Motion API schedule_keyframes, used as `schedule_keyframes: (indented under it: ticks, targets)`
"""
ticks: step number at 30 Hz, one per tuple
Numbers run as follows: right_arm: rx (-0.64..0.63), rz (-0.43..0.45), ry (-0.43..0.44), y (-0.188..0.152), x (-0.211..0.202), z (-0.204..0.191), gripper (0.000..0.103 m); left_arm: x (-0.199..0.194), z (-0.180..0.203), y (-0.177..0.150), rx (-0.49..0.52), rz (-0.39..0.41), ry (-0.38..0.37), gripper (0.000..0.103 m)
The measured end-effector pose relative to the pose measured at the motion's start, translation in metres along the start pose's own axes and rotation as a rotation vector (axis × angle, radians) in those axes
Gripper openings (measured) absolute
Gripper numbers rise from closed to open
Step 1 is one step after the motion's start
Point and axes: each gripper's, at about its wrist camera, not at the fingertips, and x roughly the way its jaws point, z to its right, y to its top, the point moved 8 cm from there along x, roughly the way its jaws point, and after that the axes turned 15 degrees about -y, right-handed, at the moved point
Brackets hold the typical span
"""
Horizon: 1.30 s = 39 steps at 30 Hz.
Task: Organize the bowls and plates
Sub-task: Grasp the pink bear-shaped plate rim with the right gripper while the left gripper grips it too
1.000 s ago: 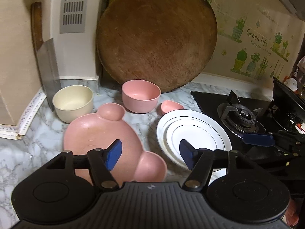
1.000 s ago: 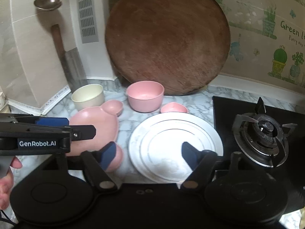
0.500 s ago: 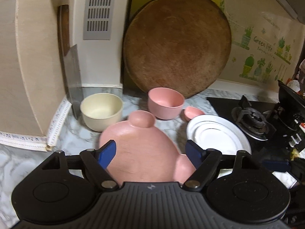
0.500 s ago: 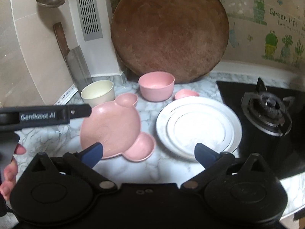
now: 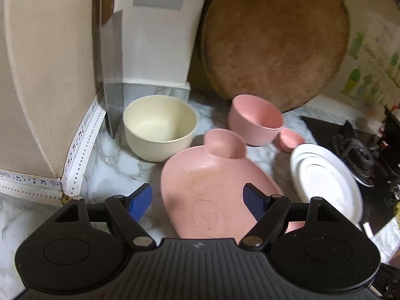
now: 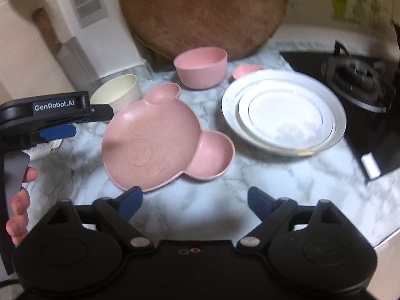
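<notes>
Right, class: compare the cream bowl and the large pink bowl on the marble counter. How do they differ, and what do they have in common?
Colour: the cream bowl is pale cream, the pink bowl is pink.
Place: the cream bowl stands beside the cleaver near the wall corner; the pink bowl stands in front of the round wooden board.
Neighbours: a small pink dish sits right beside the pink bowl, none beside the cream one.
Both are deep, round, upright and empty.

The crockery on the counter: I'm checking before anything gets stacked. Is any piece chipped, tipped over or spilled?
Nothing stands out. The bear-shaped pink plate, cream bowl, pink bowl and stacked white plates all sit upright and look empty. The blurred frames show no obvious chips; the small pink dish is mostly hidden behind the plates.
</notes>
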Motion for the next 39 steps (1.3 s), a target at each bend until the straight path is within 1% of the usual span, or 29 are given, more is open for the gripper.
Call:
schedule_keyframes:
  ticks: [4, 6, 8, 9, 11, 12, 14, 15, 16, 17, 18, 19, 20, 21, 22, 28, 32, 33, 34, 36, 39]
  targets:
    - [0.052, -0.041, -0.007, -0.001, 0.017, -0.004, 0.080, 0.018, -0.013, -0.001, -0.007, -0.019, 0.024, 0.079]
    - [0.057, -0.089, -0.001, -0.003, 0.027, -0.010, 0.078, 0.022, -0.016, -0.001, -0.003, -0.018, 0.030, 0.079]
    - [0.058, -0.134, 0.006, -0.005, 0.035, -0.016, 0.073, 0.024, -0.018, 0.000, -0.003, -0.015, 0.032, 0.079]
    - [0.064, -0.144, 0.016, -0.005, 0.038, -0.020, 0.070, 0.025, -0.019, 0.000, -0.005, -0.015, 0.029, 0.079]
    - [0.074, -0.151, 0.026, -0.003, 0.042, -0.026, 0.069, 0.027, -0.020, 0.000, -0.008, -0.016, 0.029, 0.079]
    - [0.087, -0.153, 0.036, -0.001, 0.042, -0.029, 0.065, 0.028, -0.020, 0.000, -0.006, -0.018, 0.029, 0.079]
    - [0.101, -0.168, 0.039, 0.001, 0.045, -0.032, 0.062, 0.028, -0.020, 0.000, 0.001, -0.018, 0.037, 0.079]
    - [0.108, -0.180, 0.046, 0.002, 0.047, -0.034, 0.055, 0.029, -0.020, -0.001, 0.002, -0.017, 0.038, 0.079]
    - [0.119, -0.194, 0.051, 0.003, 0.048, -0.034, 0.051, 0.029, -0.019, -0.001, 0.001, -0.018, 0.035, 0.080]
    - [0.137, -0.208, 0.059, 0.004, 0.050, -0.035, 0.049, 0.029, -0.019, -0.001, 0.001, -0.018, 0.036, 0.080]
    - [0.154, -0.216, 0.068, 0.006, 0.052, -0.036, 0.045, 0.029, -0.019, -0.001, 0.002, -0.018, 0.038, 0.079]
    - [0.163, -0.218, 0.071, 0.007, 0.053, -0.036, 0.039, 0.029, -0.020, -0.001, 0.004, -0.018, 0.036, 0.079]
    - [0.163, -0.216, 0.072, 0.008, 0.054, -0.036, 0.034, 0.030, -0.020, -0.001, 0.004, -0.020, 0.031, 0.079]
    - [0.160, -0.214, 0.075, 0.008, 0.054, -0.036, 0.024, 0.030, -0.021, -0.001, 0.003, -0.021, 0.029, 0.079]
    - [0.156, -0.220, 0.079, 0.008, 0.054, -0.036, 0.022, 0.030, -0.021, -0.001, 0.005, -0.023, 0.029, 0.079]
    - [0.135, -0.218, 0.117, 0.006, 0.053, -0.027, 0.018, 0.030, -0.026, -0.003, 0.011, -0.035, 0.019, 0.079]
    - [0.088, -0.229, 0.128, 0.004, 0.051, -0.018, 0.016, 0.031, -0.029, -0.007, 0.009, -0.049, 0.004, 0.079]
    - [0.069, -0.232, 0.132, 0.003, 0.050, -0.016, 0.015, 0.031, -0.029, -0.008, 0.010, -0.053, -0.002, 0.076]
    - [0.054, -0.230, 0.133, 0.002, 0.049, -0.012, 0.014, 0.031, -0.029, -0.010, 0.011, -0.062, -0.007, 0.069]
    - [0.037, -0.229, 0.129, 0.001, 0.047, -0.006, 0.013, 0.030, -0.030, -0.015, 0.007, -0.084, -0.012, 0.062]
    - [0.009, -0.228, 0.119, -0.001, 0.045, 0.005, 0.012, 0.027, -0.028, -0.024, -0.006, -0.106, -0.052, 0.055]
